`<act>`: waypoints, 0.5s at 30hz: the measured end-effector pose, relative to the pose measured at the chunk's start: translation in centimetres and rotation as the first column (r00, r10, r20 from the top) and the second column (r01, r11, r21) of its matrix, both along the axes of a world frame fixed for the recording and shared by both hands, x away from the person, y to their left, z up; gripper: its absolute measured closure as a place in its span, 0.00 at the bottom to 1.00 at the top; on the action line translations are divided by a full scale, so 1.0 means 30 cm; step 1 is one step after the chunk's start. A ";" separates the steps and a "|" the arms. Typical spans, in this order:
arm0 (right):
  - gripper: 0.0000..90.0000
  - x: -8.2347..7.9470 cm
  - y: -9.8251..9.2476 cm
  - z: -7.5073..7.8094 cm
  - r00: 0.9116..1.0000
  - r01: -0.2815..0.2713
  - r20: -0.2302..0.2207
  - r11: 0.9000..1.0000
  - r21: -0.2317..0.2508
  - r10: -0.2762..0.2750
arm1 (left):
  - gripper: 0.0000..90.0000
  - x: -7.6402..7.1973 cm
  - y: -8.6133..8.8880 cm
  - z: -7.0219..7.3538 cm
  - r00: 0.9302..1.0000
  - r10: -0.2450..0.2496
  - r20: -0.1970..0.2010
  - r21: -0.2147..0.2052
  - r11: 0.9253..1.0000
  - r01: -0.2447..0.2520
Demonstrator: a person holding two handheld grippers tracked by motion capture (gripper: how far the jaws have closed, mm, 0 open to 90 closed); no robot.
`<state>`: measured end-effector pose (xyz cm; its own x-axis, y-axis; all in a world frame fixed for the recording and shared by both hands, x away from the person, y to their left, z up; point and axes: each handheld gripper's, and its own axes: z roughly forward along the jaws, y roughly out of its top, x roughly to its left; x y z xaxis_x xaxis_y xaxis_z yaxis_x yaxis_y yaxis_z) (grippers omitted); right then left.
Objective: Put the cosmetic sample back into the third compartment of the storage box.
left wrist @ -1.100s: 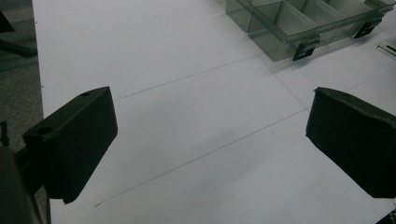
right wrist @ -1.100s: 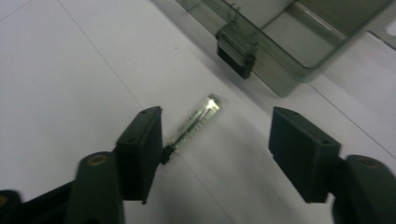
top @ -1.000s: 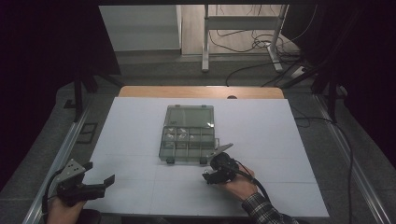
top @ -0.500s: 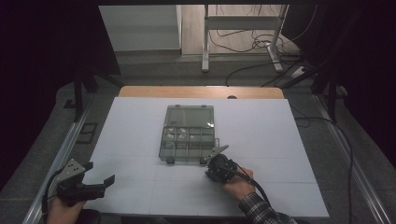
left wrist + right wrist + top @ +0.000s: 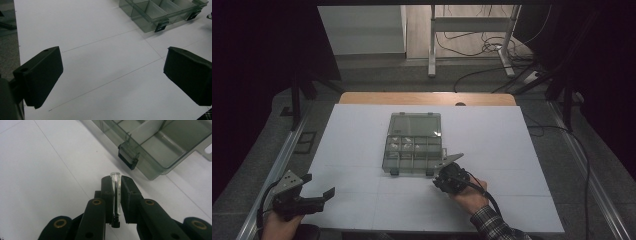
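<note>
1. High view: a clear, grey-tinted compartment box [image 5: 414, 143] lies open mid-counter [image 5: 362, 135], its lid folded flat away from the person. The right hand-held gripper [image 5: 448, 175] sits just beside the box's near right corner; the left hand-held gripper [image 5: 314, 196] is well apart at the counter's near left edge.
2. Left gripper view: its black jaws are spread wide over bare white counter [image 5: 100, 62]; the box [image 5: 160, 12] lies ahead.
3. Right gripper view: the jaws pinch a slim clear glass tube [image 5: 116, 195] with a dark end, near the box's black latch [image 5: 128, 156].
</note>
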<state>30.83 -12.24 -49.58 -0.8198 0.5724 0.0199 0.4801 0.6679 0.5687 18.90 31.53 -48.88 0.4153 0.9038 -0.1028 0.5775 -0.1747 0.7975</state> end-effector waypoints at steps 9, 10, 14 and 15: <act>0.90 -0.004 -0.008 0.032 1.000 -0.002 0.025 1.000 0.029 0.001 | 0.03 0.001 0.000 0.000 1.000 -0.002 -0.003 -0.001 1.000 0.002; 0.90 -0.004 -0.009 0.039 1.000 -0.006 0.030 0.999 0.038 0.005 | 0.03 0.001 0.000 0.000 1.000 -0.001 -0.004 -0.001 1.000 0.001; 0.90 -0.003 -0.011 0.048 1.000 -0.005 0.030 0.999 0.053 0.003 | 0.03 0.002 0.001 -0.001 1.000 -0.001 -0.005 -0.002 1.000 0.001; 0.90 -0.003 -0.011 0.048 1.000 -0.005 0.030 0.999 0.053 0.003 | 0.03 0.002 0.001 -0.001 1.000 -0.001 -0.005 -0.002 1.000 0.001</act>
